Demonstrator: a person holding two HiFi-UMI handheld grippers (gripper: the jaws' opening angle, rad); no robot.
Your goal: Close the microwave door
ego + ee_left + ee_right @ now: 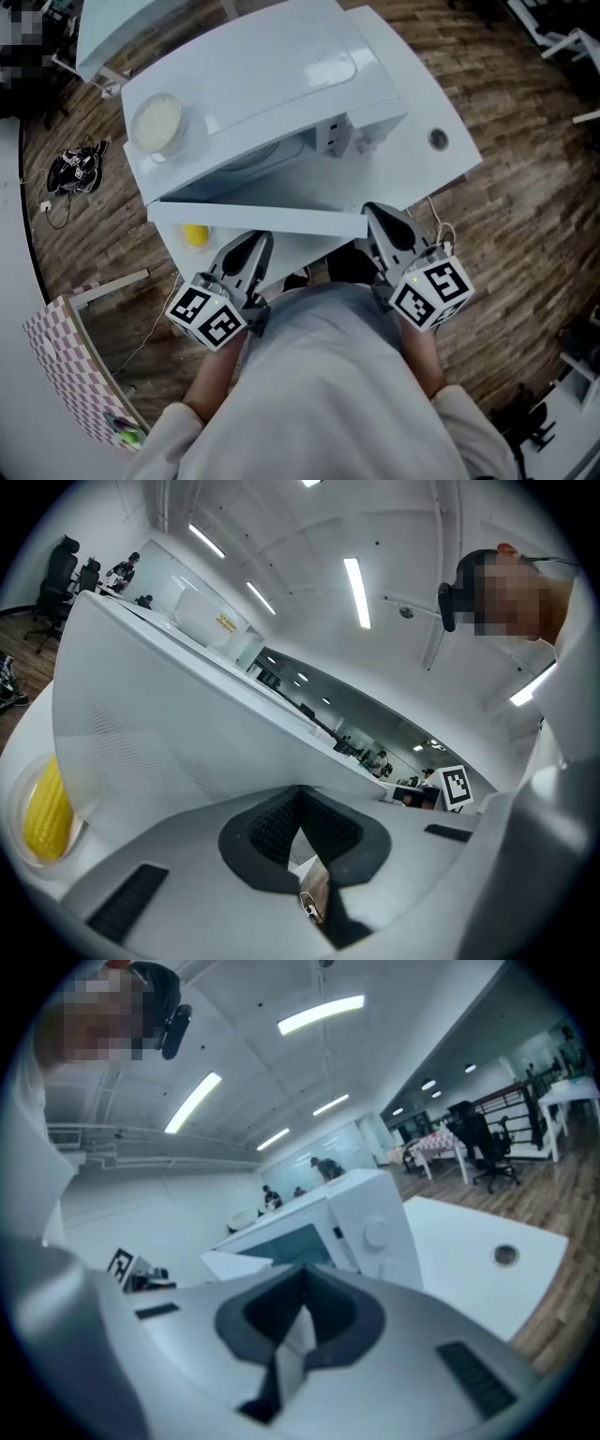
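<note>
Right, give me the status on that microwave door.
Nothing is finished: the microwave door stands open, angled away from the microwave, with the cavity showing. In hand: the right gripper, fingers together, sits at the door's free edge, and the left gripper, also shut, is by its outer face. Left to do: swing the door in until it is flush.

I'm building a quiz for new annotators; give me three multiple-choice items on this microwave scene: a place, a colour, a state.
1. Where is the round dish? A on the floor; B on top of the microwave; C inside it.
2. What colour is the microwave's casing? A black; B red; C white.
3. How is the microwave door? A open; B shut; C taken off.
Key: 1 B, it sits on the casing's top; 2 C, all panels show white; 3 A, it stands swung away from the cavity.
</note>
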